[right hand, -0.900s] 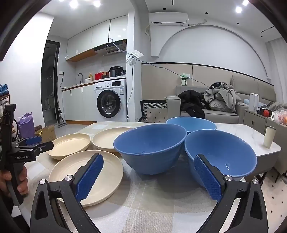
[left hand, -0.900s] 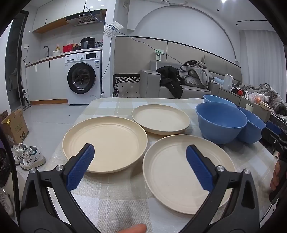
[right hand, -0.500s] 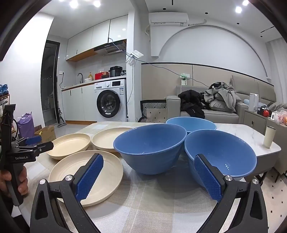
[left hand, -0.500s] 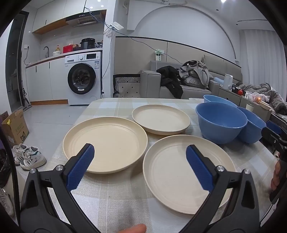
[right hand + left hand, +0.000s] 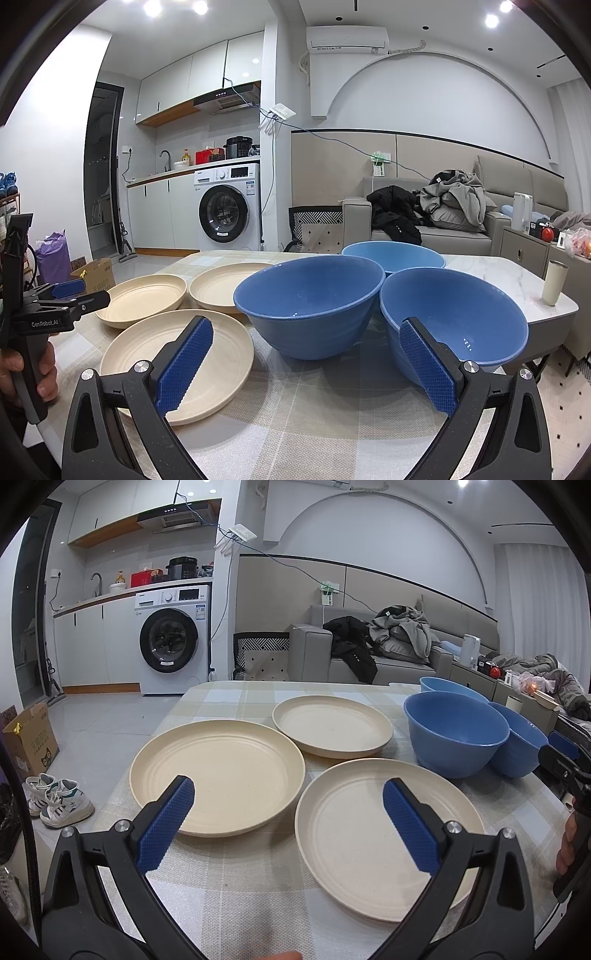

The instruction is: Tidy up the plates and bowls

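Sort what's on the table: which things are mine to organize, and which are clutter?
Job:
cream plates: near, left, far
blue bowls: middle, right, far

Clutter:
tumbler

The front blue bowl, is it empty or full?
Empty. The front blue bowl shows its bare inside, with only a few tiny droplets near the bottom.

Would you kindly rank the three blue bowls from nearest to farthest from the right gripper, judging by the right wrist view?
From the right gripper:
1. Right bowl, beside its right finger.
2. Middle bowl, ahead, slightly left.
3. Back bowl, behind both.
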